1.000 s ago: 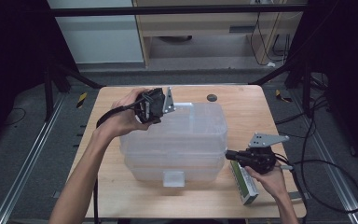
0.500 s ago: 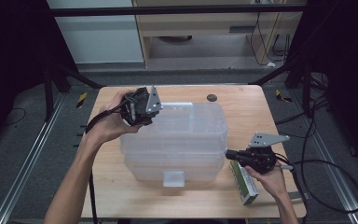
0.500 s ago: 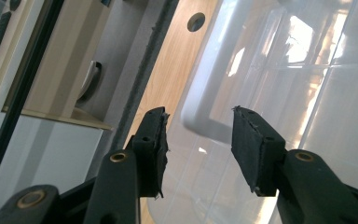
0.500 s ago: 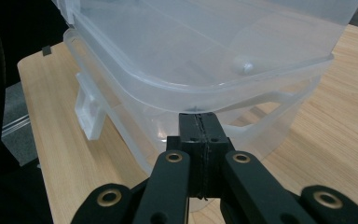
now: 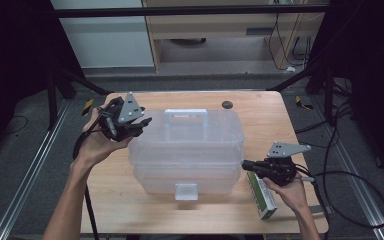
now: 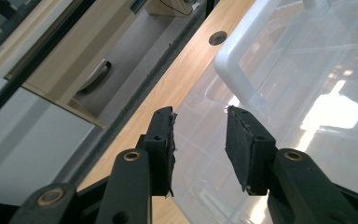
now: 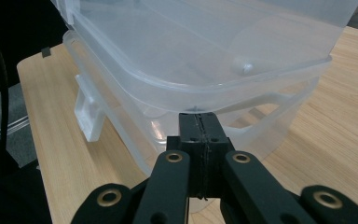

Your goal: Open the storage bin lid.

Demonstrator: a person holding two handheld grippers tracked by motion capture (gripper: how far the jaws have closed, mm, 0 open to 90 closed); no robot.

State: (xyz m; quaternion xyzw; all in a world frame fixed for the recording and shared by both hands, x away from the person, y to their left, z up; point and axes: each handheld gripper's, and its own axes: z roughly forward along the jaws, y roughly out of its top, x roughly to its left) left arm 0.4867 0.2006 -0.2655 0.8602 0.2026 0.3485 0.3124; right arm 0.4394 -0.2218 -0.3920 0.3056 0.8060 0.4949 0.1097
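- High view: my left gripper hovers at the left end of the box, mid-table; my right gripper meets its right rim. The carton's print is unreadable.
- Left gripper view: jaws released above the lid.
- Right gripper view: jaws clenched, empty, tips at the rim.
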